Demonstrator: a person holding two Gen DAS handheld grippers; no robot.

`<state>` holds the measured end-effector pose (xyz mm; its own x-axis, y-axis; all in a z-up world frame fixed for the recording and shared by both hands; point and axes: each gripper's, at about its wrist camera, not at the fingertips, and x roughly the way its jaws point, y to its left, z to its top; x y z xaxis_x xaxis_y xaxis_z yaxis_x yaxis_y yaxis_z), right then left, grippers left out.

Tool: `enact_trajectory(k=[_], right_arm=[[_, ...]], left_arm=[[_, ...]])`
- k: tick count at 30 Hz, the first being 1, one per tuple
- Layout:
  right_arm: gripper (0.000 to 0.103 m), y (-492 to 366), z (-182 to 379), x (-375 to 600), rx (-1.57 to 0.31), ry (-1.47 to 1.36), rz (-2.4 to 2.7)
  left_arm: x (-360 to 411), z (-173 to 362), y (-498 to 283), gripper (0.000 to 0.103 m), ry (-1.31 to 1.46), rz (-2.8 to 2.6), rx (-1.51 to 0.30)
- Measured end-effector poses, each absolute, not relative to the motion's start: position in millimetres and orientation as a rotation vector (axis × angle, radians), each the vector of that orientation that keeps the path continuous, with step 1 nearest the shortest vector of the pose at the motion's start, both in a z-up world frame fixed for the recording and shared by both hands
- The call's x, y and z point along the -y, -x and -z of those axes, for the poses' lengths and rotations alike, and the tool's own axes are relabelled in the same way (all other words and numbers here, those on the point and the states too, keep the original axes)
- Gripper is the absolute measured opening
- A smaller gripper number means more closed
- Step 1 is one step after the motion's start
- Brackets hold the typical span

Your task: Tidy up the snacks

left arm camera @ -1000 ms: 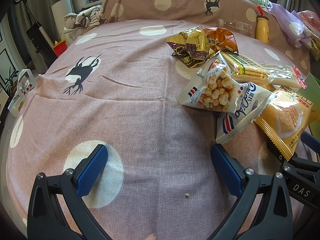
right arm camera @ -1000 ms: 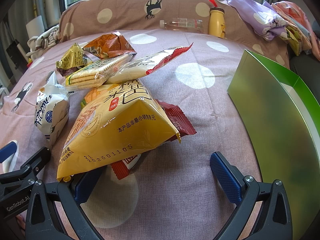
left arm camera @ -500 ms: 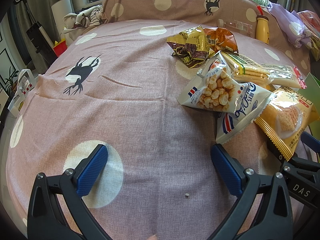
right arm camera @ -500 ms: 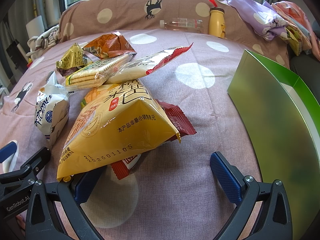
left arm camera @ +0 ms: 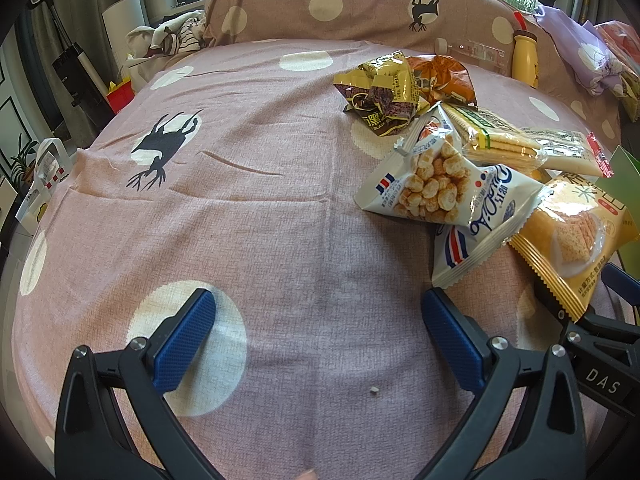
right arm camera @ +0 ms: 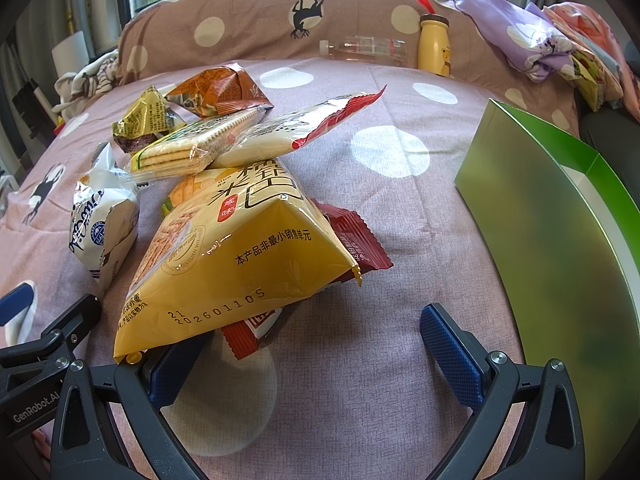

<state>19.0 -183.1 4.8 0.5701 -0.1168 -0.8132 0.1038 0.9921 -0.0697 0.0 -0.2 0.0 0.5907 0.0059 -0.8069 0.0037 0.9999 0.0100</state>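
right wrist view: snack pile (right arm camera: 240, 208) heaped on bedspread (right arm camera: 360, 360), left of green box (right arm camera: 560, 240); nothing seen inside box, interior mostly hidden. right gripper (right arm camera: 308, 348) spread wide, empty, left pad under yellow bag (right arm camera: 224, 264). left gripper (left arm camera: 316, 336) wide, empty, over bare cloth. judged barely begun; all packets left.

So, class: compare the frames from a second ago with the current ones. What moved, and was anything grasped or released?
Nothing visibly changed. Both grippers, left and right, stay open and empty over the bedspread, the snack pile lies as before, and the green box has not shifted.
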Motion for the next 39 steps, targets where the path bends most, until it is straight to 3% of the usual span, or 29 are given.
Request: enact_trajectory(k=[39], right_arm=[[0.103,-18.7,-4.8,183.1,-0.956,0.015,0.130]], left_arm=[[0.6,-1.0,1.3,0.103,-0.012,-0.002,-0.938]])
